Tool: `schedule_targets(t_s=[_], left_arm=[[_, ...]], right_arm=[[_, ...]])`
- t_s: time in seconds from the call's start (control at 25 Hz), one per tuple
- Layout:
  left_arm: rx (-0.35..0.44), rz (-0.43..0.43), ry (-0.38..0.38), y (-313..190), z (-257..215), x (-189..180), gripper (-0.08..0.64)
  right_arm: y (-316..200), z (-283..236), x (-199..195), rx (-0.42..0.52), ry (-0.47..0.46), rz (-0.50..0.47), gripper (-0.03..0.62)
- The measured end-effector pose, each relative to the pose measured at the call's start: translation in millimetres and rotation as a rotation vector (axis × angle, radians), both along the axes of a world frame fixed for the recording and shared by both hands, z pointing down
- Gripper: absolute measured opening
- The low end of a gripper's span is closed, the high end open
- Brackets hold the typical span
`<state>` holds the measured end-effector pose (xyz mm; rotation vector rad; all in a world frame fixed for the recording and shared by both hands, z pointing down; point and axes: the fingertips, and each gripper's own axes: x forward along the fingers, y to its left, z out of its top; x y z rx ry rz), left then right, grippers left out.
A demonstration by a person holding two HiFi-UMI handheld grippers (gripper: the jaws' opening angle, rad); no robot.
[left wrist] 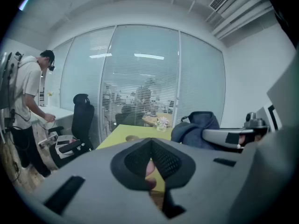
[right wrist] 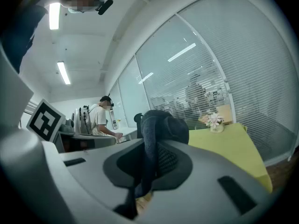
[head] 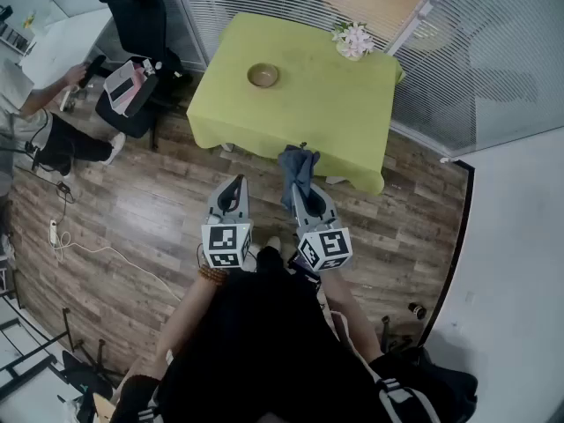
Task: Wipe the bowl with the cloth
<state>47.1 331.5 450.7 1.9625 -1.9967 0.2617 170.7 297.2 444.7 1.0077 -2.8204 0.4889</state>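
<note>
Jaws over floor [head: 132, 210], bowl [head: 263, 76] on table [head: 326, 113]

The tablecloth [head: 291, 117] is yellow-green. The bowl [head: 263, 76] is tan brown. The cloth [head: 298, 173] is dark blue-grey. The flowers [head: 353, 39] are pink and white. The floor [head: 132, 210] shows brown wood-grain planks. The chair [head: 137, 9] is black.
</note>
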Motion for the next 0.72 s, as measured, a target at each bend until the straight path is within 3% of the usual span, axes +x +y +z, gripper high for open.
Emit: schedule_targets(t_s=[0.28,0.4,0.52,0.72], left_arm=[[0.022,-0.008,0.03,-50,12,-63,0.009],[0.019,0.02,0.055,-87,19,-86,0.009],[0.03,0.052,0.089,-125,22,-109,0.009],[0.014,0.109,0.115,-172,34,-146,0.009]], right_arm=[[-48,15,-32,-0.037,0.069,0.052,0.026],[-79,23,-39,-0.08,0.139,0.123,0.028],[-114,28,-50,-0.097,0.234,0.134,0.028],[-179,33,-71,-0.034,0.415,0.136,0.029]])
